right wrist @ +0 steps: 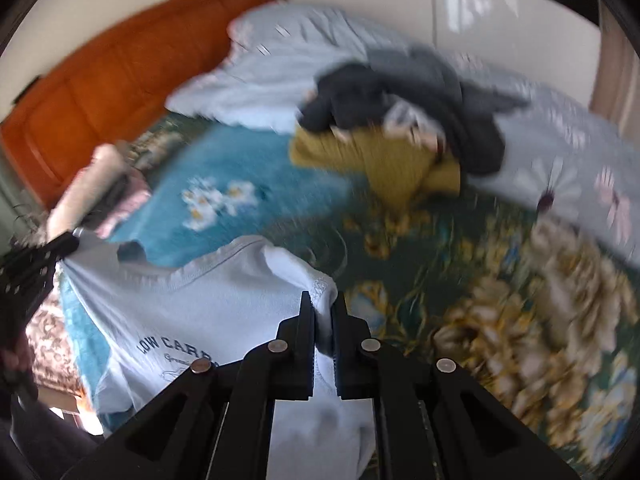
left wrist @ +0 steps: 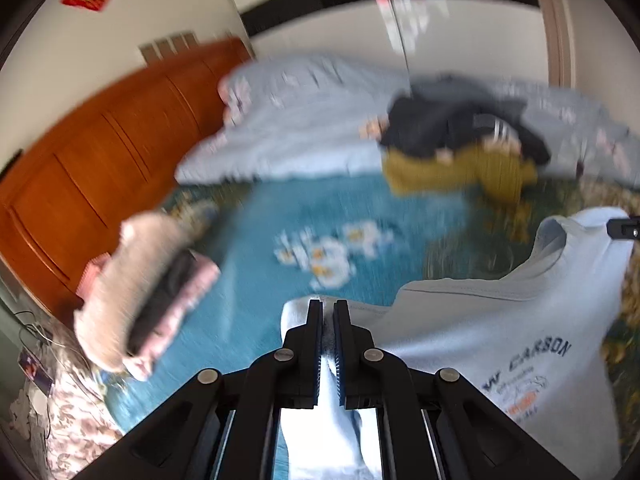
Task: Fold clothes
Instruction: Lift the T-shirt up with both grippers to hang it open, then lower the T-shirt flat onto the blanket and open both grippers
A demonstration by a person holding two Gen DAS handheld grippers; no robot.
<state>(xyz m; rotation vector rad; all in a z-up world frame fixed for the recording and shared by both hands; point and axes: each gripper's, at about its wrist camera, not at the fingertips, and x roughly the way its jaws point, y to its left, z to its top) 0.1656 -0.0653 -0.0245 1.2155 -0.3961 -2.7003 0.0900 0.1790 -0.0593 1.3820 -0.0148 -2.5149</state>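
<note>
Pale-blue T-shirt (right wrist: 180,300) stretched mid-frame | left gripper (left wrist: 328,312), right gripper (right wrist: 322,304) each pinch a shoulder | keep it taut, lower print-down onto bedspread (left wrist: 260,248) evenly.

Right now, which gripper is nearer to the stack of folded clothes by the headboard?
Left. The left gripper holds the T-shirt beside the stack; the right gripper holds its far end.
</note>
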